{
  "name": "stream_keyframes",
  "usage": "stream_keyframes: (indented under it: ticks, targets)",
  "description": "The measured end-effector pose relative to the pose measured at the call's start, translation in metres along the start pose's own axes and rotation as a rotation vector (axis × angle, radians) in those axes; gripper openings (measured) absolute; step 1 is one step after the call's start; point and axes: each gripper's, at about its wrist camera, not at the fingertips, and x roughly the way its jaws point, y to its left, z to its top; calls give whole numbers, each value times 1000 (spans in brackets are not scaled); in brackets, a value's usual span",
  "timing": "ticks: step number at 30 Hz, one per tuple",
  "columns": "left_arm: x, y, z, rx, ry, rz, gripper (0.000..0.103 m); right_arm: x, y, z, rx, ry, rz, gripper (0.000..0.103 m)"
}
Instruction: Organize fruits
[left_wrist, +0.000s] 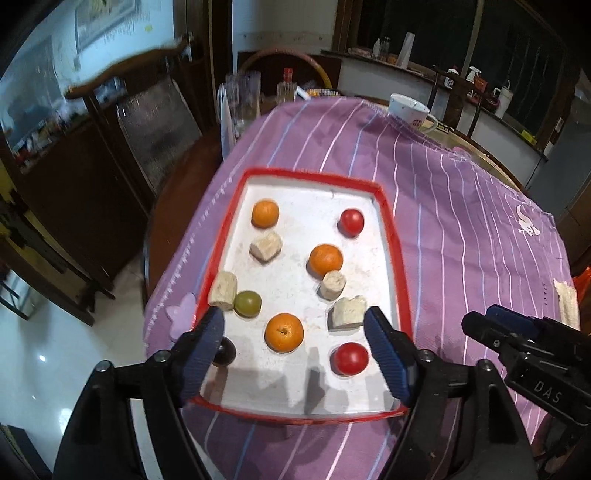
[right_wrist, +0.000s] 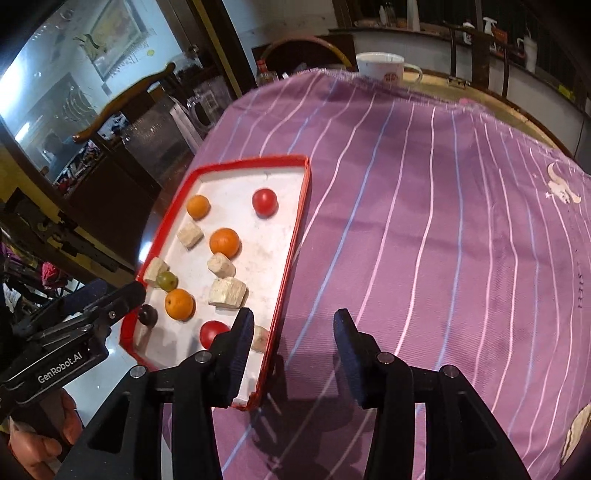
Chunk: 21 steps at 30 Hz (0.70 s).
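The fruits (three oranges (left_wrist: 284, 332), two tomatoes (left_wrist: 349, 358), a green grape (left_wrist: 247, 303), a dark one) lie scattered among pale chunks (left_wrist: 347, 312) in the red-rimmed tray (left_wrist: 393, 236) on the cloth-covered surface (left_wrist: 461, 229). The left tool (left_wrist: 294, 320) hangs spread wide over the tray's near end, empty. The right tool (right_wrist: 293, 321) is also apart and empty, straddling the tray's right rim.

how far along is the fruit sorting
Nothing looks sorted yet: oranges, red fruits and pale chunks lie mixed on the red-rimmed tray. Nothing is in hand; the left gripper and right gripper are open and empty. All grouping remains.
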Motion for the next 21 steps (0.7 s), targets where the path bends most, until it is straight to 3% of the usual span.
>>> stream_keyframes:
  ticks: [6,14,21]
  targets:
    - [-31,-32,1,73,-55,52,83,-19,-6,-10,2,-38,43,50]
    - [-47,-67,-2,144,-69,83,83,-41,-22,-15,11,-99,61,52]
    - [-46,-80,-5,151,-45,87,83,-45,-44,-19,61,-97,56,53]
